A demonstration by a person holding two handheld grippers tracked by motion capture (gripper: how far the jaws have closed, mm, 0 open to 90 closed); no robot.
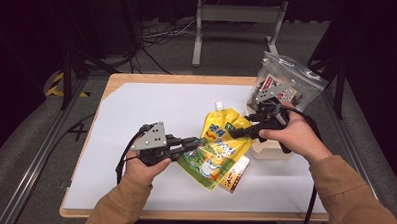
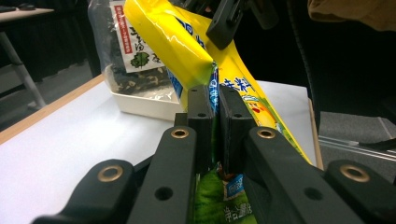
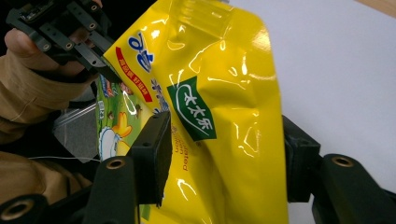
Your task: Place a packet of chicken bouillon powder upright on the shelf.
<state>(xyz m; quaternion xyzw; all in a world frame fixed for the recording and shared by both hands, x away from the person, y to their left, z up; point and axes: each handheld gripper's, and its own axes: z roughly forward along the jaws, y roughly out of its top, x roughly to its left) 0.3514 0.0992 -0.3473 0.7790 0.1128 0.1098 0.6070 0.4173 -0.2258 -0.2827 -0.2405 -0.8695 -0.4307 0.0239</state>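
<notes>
Pouch: the yellow pouch [image 1: 219,145] with a white spout hangs just above the white table cover [image 1: 136,115], near the middle-right, tilted with the spout pointing away from the person.
Why held so: a pinch on its side edge keeps it off the table, so the far hand can, I judge, take a second hold.
Left gripper: the left gripper [image 1: 198,141] has its jaws together, clamped on the pouch's edge; in the left gripper view the fingers [image 2: 201,116] squeeze the thin seam flat.
Right gripper: the right gripper [image 1: 236,133] comes in from the other side, jaws apart around the pouch's upper part; the right gripper view shows one pad [image 3: 156,154] at the film and the other set back, so I see no firm grip yet.
Small packet: a red and white packet [image 1: 236,174] lies on the table under the pouch's lower corner.
Clear bag: a clear bag [image 1: 287,80] of dark snacks stands in a white tray [image 1: 265,147] at the table's right, behind the right hand.
</notes>
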